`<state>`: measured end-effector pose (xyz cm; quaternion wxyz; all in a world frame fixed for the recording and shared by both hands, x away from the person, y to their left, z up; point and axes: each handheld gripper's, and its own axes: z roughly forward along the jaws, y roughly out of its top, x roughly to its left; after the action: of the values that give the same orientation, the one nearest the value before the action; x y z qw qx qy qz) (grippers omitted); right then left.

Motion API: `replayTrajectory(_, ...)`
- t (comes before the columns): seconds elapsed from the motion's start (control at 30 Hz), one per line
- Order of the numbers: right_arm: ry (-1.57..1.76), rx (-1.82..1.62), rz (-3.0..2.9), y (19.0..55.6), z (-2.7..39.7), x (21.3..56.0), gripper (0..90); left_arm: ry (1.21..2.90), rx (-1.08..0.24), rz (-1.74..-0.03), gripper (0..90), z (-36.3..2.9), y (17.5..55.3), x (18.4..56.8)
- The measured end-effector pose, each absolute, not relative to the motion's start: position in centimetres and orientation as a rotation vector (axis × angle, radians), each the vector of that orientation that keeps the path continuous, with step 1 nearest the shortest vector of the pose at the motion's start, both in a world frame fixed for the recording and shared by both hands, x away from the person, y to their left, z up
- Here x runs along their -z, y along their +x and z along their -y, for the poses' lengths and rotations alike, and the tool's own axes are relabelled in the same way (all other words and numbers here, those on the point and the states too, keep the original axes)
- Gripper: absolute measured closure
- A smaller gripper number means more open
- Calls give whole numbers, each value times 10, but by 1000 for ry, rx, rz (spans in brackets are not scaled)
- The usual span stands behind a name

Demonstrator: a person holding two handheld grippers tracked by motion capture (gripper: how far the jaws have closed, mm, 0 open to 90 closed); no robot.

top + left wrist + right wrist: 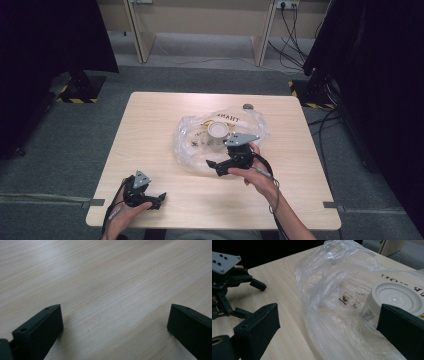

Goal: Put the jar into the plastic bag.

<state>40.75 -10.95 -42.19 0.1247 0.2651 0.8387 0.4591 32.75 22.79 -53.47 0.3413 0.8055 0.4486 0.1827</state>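
Note:
A crumpled clear plastic bag (200,142) with black print lies in the middle of the wooden table (150,120). Inside it stands a jar with a white lid (218,131). My right gripper (215,168) is at the bag's near edge, open, its jaws pointing left. In the right gripper view the open right gripper (328,320) has the bag (332,290) between its jaws, and the white lid (395,297) shows just above the right jaw. My left gripper (160,201) rests open near the table's front left corner. The left gripper (115,320) has bare wood between its jaws.
A small grey round object (248,106) lies near the table's far edge, behind the bag. Black equipment stands (75,85) sit on the floor to the left and right. Cables (290,45) trail on the floor at the back right.

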Motion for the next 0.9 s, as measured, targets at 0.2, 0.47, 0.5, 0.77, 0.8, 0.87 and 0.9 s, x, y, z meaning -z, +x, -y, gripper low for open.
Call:
replayTrajectory(0.2, 758, -1351, -2444, 399, 110, 424, 43, 2095, -475, -1167, 0, -228, 328, 535)
replayTrajectory(0.47, 745, -1353, -2443, 390, 112, 429, 43, 2095, -475, -1167, 0, -228, 328, 535)
replayTrajectory(0.5, 746, -1354, -2442, 389, 112, 430, 43, 2096, -475, -1167, 0, -228, 328, 535)
replayTrajectory(0.77, 749, -1365, -2436, 382, 114, 436, 43, 2095, -475, -1167, 0, -228, 328, 535)
replayTrajectory(0.8, 748, -1365, -2434, 382, 114, 437, 43, 2095, -475, -1167, 0, -228, 328, 535)
replayTrajectory(0.87, 751, -1368, -2431, 380, 114, 439, 43, 2096, -475, -1167, 0, -228, 328, 535)
replayTrajectory(0.9, 752, -1369, -2431, 379, 115, 440, 43, 2095, -475, -1167, 0, -228, 328, 535)
